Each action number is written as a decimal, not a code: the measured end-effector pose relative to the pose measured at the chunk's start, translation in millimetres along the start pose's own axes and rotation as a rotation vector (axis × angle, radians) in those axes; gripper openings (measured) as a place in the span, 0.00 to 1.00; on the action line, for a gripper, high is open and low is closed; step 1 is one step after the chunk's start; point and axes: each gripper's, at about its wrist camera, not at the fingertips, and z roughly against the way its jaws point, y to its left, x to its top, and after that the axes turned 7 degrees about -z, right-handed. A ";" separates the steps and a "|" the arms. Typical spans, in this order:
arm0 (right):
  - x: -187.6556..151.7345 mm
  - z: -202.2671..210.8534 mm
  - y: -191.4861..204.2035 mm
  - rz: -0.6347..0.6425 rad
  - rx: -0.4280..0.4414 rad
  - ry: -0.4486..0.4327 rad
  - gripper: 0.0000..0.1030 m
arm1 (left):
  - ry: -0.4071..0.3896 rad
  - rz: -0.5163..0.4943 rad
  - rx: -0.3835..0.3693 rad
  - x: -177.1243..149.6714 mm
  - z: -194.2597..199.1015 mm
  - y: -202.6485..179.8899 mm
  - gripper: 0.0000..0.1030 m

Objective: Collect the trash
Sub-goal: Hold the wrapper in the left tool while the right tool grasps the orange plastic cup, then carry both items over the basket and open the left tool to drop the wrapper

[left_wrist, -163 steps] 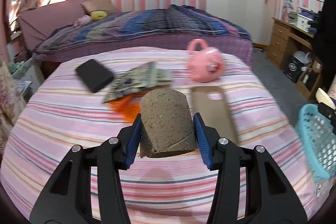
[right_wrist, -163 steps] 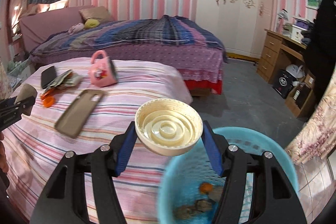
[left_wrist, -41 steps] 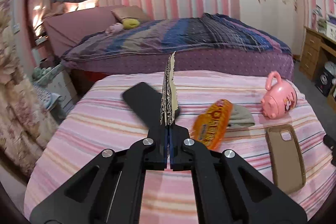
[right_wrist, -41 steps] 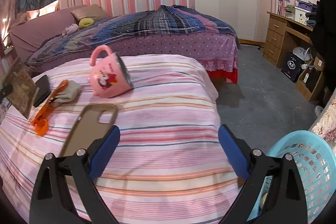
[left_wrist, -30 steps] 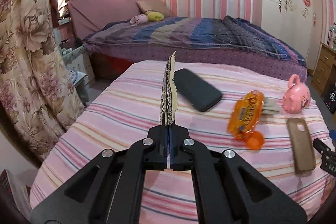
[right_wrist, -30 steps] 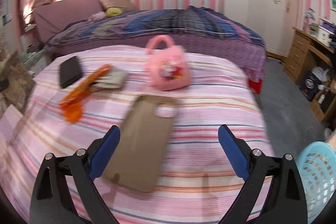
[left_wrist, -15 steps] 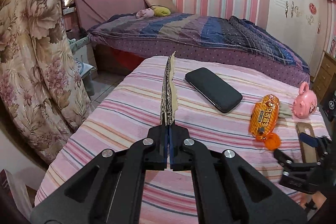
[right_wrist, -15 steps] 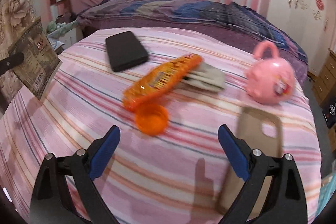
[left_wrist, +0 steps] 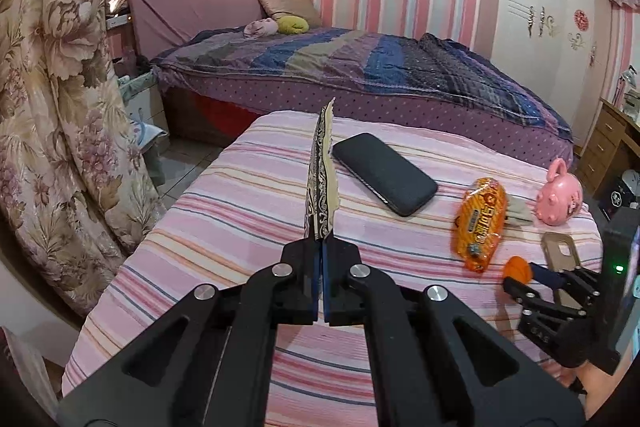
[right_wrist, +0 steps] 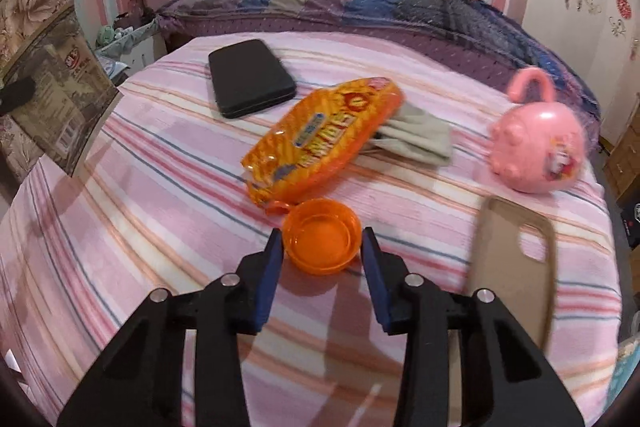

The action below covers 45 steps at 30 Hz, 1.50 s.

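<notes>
My left gripper [left_wrist: 322,247] is shut on a flat patterned wrapper [left_wrist: 320,179], held edge-on above the striped bed; the same wrapper shows at the far left of the right wrist view [right_wrist: 60,95]. My right gripper [right_wrist: 322,247] has its blue fingers on either side of an orange cap [right_wrist: 320,235] lying open side up on the bed, touching or nearly touching it. The right gripper also shows at the right of the left wrist view [left_wrist: 532,279]. An orange snack packet [right_wrist: 324,139] lies just beyond the cap.
A black phone [right_wrist: 248,77], a grey cloth [right_wrist: 416,137], a pink toy pot [right_wrist: 538,151] and a tan phone case [right_wrist: 514,259] lie on the striped bedspread [right_wrist: 160,195]. A floral curtain [left_wrist: 52,87] hangs left. A second bed [left_wrist: 360,67] stands behind.
My right gripper has moved forward and down to the orange cap and narrowed around it. My left gripper still holds the wrapper and has drawn back slightly to the left.
</notes>
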 end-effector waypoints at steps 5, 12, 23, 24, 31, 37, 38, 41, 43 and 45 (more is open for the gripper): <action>-17.7 39.9 -32.8 -0.052 -0.038 -0.051 0.39 | -0.008 -0.005 -0.035 1.7 6.6 -13.2 0.00; -38.9 91.7 -82.3 -0.126 -0.090 -0.107 0.39 | -0.018 -0.021 -0.089 1.4 15.7 -43.3 0.00; -58.8 144.7 -157.0 -0.174 -0.162 -0.193 0.39 | -0.045 -0.130 -0.128 -7.4 40.6 -115.9 0.00; -58.9 147.1 -160.7 -0.177 -0.168 -0.195 0.39 | -0.047 -0.139 -0.127 -8.2 42.5 -121.5 0.00; -75.0 178.1 -211.2 -0.224 -0.238 -0.216 0.39 | -0.064 -0.194 -0.170 -12.4 61.1 -170.7 0.00; -96.4 204.9 -262.8 -0.278 -0.319 -0.231 0.39 | -0.092 -0.256 -0.234 -13.2 82.2 -229.2 0.00; -101.8 210.1 -273.5 -0.287 -0.337 -0.230 0.39 | -0.095 -0.272 -0.250 -14.4 86.8 -241.3 0.00; -114.2 222.1 -299.3 -0.307 -0.383 -0.225 0.39 | -0.107 -0.300 -0.305 -19.4 100.8 -274.9 0.00; -122.4 229.6 -314.4 -0.320 -0.410 -0.222 0.39 | -0.106 -0.305 -0.351 -21.8 109.0 -295.7 0.00; -132.2 238.0 -331.5 -0.346 -0.430 -0.225 0.39 | -0.107 -0.317 -0.400 -24.6 118.6 -321.3 0.00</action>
